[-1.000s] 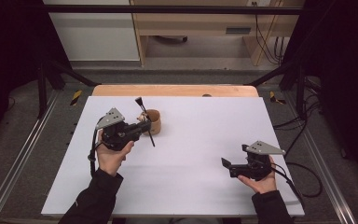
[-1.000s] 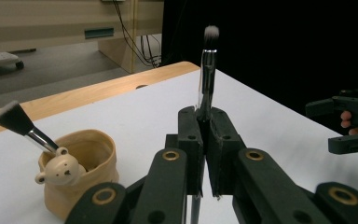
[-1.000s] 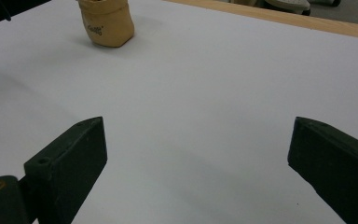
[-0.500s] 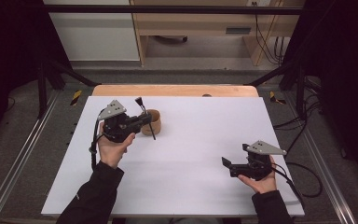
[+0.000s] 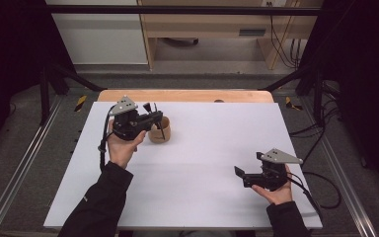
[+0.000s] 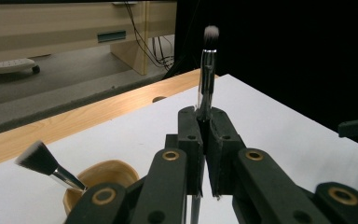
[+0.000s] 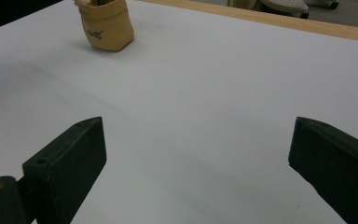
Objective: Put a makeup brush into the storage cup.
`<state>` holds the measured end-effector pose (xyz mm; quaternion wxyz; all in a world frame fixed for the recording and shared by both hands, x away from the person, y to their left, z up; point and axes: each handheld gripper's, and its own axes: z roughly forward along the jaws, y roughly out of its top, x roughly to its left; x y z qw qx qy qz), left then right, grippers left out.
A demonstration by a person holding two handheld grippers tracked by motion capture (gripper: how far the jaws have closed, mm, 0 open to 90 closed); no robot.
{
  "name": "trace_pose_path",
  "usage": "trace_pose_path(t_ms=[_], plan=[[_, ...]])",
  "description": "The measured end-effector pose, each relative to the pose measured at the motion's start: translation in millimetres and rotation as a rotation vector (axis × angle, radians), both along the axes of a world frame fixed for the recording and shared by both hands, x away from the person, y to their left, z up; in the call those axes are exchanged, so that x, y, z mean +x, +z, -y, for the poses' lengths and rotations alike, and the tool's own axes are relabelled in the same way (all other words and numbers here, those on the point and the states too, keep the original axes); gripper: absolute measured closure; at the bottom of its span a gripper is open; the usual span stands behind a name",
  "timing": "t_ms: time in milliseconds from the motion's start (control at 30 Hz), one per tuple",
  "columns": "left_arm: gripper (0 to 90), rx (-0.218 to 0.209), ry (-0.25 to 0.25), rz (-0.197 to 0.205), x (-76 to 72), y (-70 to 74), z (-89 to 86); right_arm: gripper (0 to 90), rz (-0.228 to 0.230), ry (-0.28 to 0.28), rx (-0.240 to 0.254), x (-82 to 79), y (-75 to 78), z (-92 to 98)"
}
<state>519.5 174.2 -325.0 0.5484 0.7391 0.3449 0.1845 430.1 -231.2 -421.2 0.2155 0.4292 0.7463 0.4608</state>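
Brush (image 6: 207, 79) upright, pinched in my left gripper (image 6: 204, 140) beside the cup (image 5: 159, 131) (another brush (image 6: 44, 162) inside). Next: lower it in. Right gripper (image 5: 240, 174) fingers spread, idle over the counter (image 5: 207, 197).

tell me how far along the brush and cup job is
Done: the left gripper is shut on a slim makeup brush, bristles up, beside the tan cup. In hand: that brush, carried above the table. Left: a wider brush leans in the cup; the right gripper rests open, apart.
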Motion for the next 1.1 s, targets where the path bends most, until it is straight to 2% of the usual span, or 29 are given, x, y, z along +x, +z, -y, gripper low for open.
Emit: trace_pose_path(t_ms=[700,1100], plan=[[84.6,-0.004,0.069,-0.015,34.0,-5.0,-0.5,4.8,0.001,0.002,0.003,0.7,-0.5,-0.6],[84.6,0.01,0.109,-0.021,48.3,-14.0,-3.1,4.6,0.004,0.009,0.003,0.8,-0.3,-0.2]])
